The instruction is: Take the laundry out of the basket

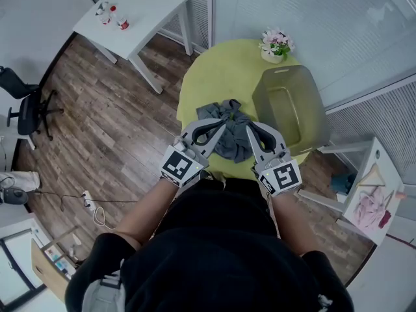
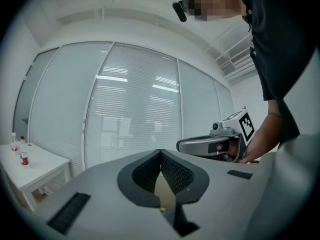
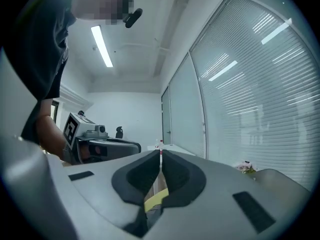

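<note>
Yellow table (image 1: 214, 77) bears one grey laundry heap (image 1: 230, 119), one basket (image 1: 312, 109), one flowerpot (image 1: 275, 47)

Light bright and even in all three views. Long white ceiling tube lamp (image 3: 101, 46) burns overhead in the right gripper view; pale streaks of glare lie on the frosted glass wall with horizontal blinds (image 3: 250, 84). Head view: soft, weak shadows on the brown wood-plank floor (image 1: 123, 135). Strong fisheye bending throughout; gripper views go black at the corners. Nearest foreground soft, distance sharper.
</note>
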`<move>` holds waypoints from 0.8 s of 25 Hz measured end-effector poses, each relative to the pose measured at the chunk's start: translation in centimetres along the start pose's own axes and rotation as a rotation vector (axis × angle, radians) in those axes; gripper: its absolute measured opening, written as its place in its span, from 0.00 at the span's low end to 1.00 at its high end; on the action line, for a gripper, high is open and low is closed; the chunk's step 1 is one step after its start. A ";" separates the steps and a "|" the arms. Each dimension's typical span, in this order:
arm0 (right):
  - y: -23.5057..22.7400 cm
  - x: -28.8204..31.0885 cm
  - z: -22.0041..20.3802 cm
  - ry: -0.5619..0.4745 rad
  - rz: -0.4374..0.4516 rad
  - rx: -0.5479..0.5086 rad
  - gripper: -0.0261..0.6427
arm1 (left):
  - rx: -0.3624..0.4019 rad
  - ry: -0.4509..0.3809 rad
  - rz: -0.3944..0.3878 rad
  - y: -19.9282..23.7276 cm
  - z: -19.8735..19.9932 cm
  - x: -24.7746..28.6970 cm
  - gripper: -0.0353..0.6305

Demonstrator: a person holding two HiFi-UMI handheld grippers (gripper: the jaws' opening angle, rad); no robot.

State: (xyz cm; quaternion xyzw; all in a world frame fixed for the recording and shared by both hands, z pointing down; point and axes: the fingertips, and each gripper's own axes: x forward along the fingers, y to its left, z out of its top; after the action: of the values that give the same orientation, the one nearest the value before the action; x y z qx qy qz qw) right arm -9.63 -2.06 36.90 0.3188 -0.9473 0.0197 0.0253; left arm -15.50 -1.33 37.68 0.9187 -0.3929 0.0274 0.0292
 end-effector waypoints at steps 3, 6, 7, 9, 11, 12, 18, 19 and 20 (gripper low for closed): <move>0.5 0.1 0.2 -0.013 0.019 0.002 0.08 | -0.010 -0.018 0.001 -0.2 0.3 0.0 0.07; 0.8 0.0 0.4 -0.021 0.033 0.003 0.07 | 0.001 -0.010 -0.016 -0.6 0.4 0.0 0.07; 0.9 0.0 0.5 -0.022 0.035 0.001 0.07 | 0.011 0.000 -0.025 -0.7 0.4 -0.1 0.07; 1.0 0.0 0.6 -0.021 0.041 0.000 0.07 | 0.015 0.003 -0.034 -0.8 0.5 -0.2 0.07; 0.9 0.0 0.5 -0.017 0.044 0.007 0.07 | -0.004 -0.016 -0.031 -0.8 0.6 -0.1 0.07; 0.8 -0.1 0.5 -0.017 0.043 0.010 0.07 | -0.012 -0.022 -0.029 -0.9 0.6 -0.1 0.07; 1.1 -0.2 1.1 -0.027 0.048 0.004 0.07 | -0.016 -0.044 -0.033 -1.1 0.8 0.0 0.07; 1.2 -0.2 1.1 -0.028 0.049 0.003 0.07 | -0.012 -0.047 -0.036 -1.2 0.9 -0.1 0.07; 1.2 -0.2 1.2 -0.030 0.049 0.004 0.07 | -0.009 -0.050 -0.038 -1.3 1.0 0.0 0.07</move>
State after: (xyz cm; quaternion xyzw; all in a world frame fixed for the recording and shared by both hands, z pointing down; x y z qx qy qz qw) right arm -10.26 -1.03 35.67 0.2958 -0.9551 0.0173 0.0103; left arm -14.58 -0.51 36.66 0.9263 -0.3760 0.0023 0.0240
